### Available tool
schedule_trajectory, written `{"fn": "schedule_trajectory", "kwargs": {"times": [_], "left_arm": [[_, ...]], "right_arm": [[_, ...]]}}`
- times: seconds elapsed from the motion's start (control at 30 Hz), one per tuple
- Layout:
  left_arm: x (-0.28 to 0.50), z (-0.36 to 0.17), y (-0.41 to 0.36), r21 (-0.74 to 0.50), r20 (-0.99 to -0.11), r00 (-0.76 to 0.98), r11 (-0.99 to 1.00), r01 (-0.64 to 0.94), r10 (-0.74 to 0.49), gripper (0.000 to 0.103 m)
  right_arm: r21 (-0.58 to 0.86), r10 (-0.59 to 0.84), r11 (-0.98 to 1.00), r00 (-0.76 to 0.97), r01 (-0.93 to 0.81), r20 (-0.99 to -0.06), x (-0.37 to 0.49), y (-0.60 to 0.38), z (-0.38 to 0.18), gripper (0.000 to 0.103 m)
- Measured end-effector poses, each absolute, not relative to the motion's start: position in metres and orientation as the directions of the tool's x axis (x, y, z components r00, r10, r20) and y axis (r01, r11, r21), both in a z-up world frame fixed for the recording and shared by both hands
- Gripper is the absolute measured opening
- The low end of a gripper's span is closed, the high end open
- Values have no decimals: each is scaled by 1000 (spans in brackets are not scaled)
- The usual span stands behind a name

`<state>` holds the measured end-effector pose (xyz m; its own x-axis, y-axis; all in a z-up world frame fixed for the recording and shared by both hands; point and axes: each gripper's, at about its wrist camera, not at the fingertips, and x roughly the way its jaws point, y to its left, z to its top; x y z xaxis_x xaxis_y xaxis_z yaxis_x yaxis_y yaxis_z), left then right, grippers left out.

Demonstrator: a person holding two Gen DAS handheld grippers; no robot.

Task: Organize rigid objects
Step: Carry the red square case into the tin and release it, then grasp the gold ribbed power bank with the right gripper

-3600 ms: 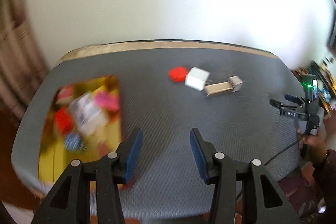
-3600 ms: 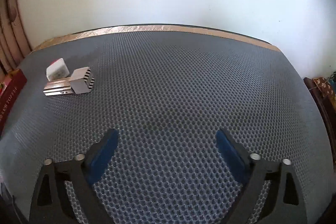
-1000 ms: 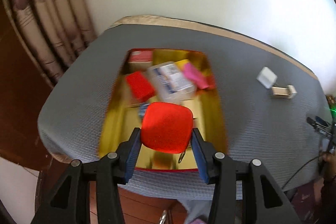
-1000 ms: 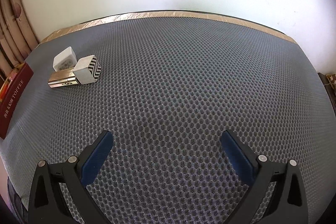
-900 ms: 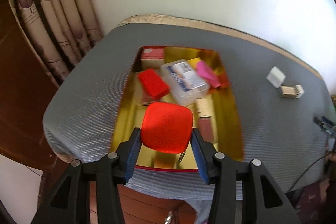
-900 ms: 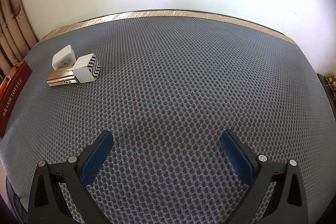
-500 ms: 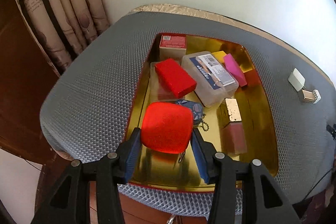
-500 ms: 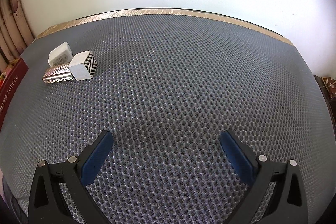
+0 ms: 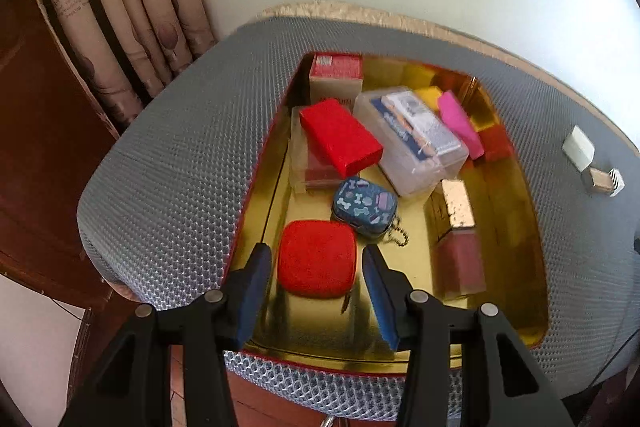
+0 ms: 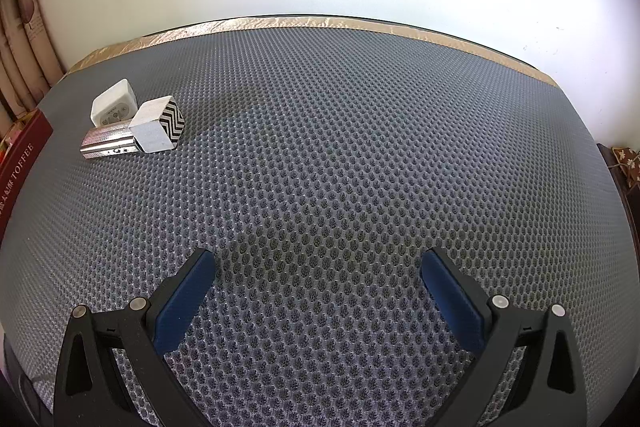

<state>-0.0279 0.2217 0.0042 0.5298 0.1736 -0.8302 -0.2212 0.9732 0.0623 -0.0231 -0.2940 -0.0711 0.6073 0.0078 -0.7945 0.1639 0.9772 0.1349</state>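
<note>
A red rounded zip case (image 9: 316,259) lies on the gold floor of the tray (image 9: 512,227), near its front left corner. My left gripper (image 9: 316,253) straddles the case, and a thin gap shows between each blue pad and the case, so the jaws are open. A white adapter (image 9: 578,148) and a metal box with a zigzag cap (image 9: 604,181) lie on the grey mesh to the right of the tray. The right wrist view shows the white adapter (image 10: 113,107) and the zigzag-capped box (image 10: 136,139) at far left. My right gripper (image 10: 318,261) is wide open over bare mesh.
The tray holds a red box (image 9: 340,141), a clear plastic case (image 9: 412,141), a pink block (image 9: 458,123), a blue bone-print tin (image 9: 364,205) and a gold-capped bottle (image 9: 458,239). A curtain (image 9: 120,27) hangs at left. The tray's red side (image 10: 20,159) edges the right wrist view.
My left gripper came in lower over the tray with the red case. The case was clamped between the pads; now it sits lower on the tray floor, free of them. The right gripper stayed put.
</note>
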Motion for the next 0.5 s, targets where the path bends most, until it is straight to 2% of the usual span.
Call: {"fn": "schedule_trajectory", "kwargs": {"times": [0.13,0.27,0.33,0.5], "left_arm": [[-45,26,215,107,-765,592,956,-273,254,48],[-73,44,196,91,-700,658,949,-301,276,51],[-88,46,184,63,-679,684,950,-304,265,51],[-111,51,160,25,-622,740,950,-310,258,51]], "right_arm": [[135,9,977,605,163,-796,-22,-294,-71,102],[172,36,972,626,158,-779,-21,-300,-66,100],[265,151,961,643,84,-751,-19,-296,-54,96],[208,245,969,671,-137,-700,-2,-250,-12,94]]}}
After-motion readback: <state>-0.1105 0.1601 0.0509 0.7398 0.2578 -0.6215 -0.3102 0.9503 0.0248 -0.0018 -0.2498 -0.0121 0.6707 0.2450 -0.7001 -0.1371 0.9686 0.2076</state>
